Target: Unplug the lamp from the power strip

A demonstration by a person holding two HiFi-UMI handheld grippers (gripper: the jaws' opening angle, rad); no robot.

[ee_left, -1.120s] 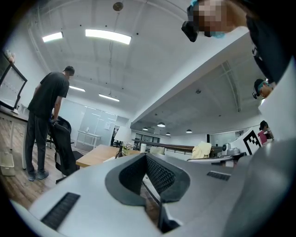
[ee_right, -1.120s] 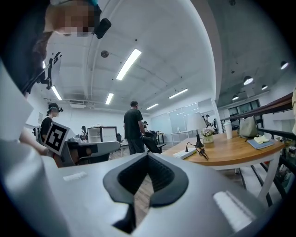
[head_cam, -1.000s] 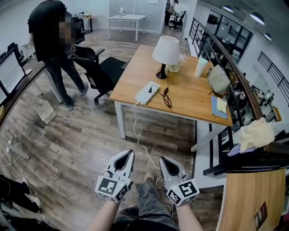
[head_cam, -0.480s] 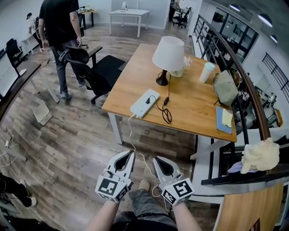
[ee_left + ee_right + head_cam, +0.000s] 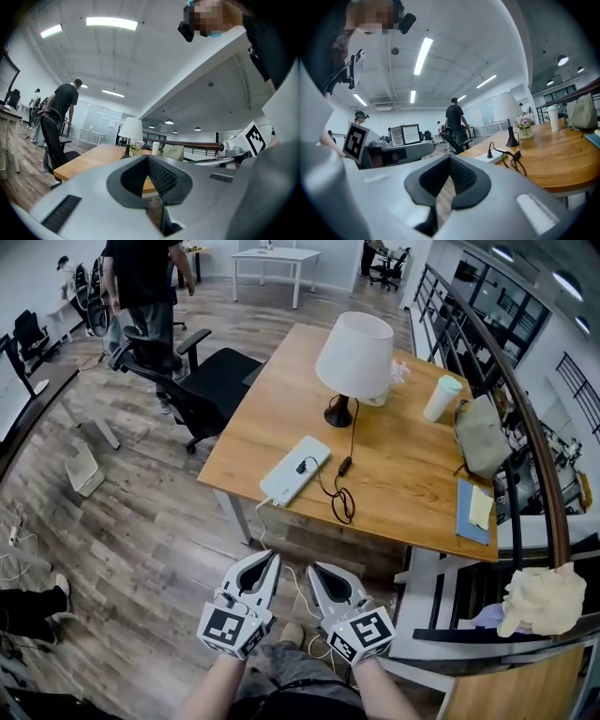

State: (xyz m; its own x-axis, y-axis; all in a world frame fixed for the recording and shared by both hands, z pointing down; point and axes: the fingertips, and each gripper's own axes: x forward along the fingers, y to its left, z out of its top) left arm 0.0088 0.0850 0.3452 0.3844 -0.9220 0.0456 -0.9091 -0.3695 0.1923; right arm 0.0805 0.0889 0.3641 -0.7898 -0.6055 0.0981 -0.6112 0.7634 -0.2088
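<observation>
A white-shaded lamp (image 5: 354, 352) on a black base stands on the wooden table (image 5: 412, 493). Its black cord (image 5: 339, 498) loops over the tabletop to a black plug (image 5: 302, 466) seated in the white power strip (image 5: 294, 470) near the table's front left edge. My left gripper (image 5: 273, 557) and right gripper (image 5: 313, 568) are held side by side in front of the table, well short of it, both shut and empty. The right gripper view shows the strip (image 5: 487, 157), the plug (image 5: 490, 152) and the lamp (image 5: 507, 107) ahead to the right. In the left gripper view the lamp (image 5: 131, 129) lies straight ahead.
A black office chair (image 5: 202, 381) stands left of the table, with a person (image 5: 145, 277) beyond it. A paper cup (image 5: 442, 397), a grey bag (image 5: 486, 446) and a blue notebook (image 5: 473, 512) lie on the table's right side. A railing (image 5: 525, 418) runs along the right. A white cable (image 5: 261, 512) drops to the floor.
Both grippers have come closer to the table, which now looks larger and nearer. The person by the chair has walked further off to the back left. Both grippers stay shut.
</observation>
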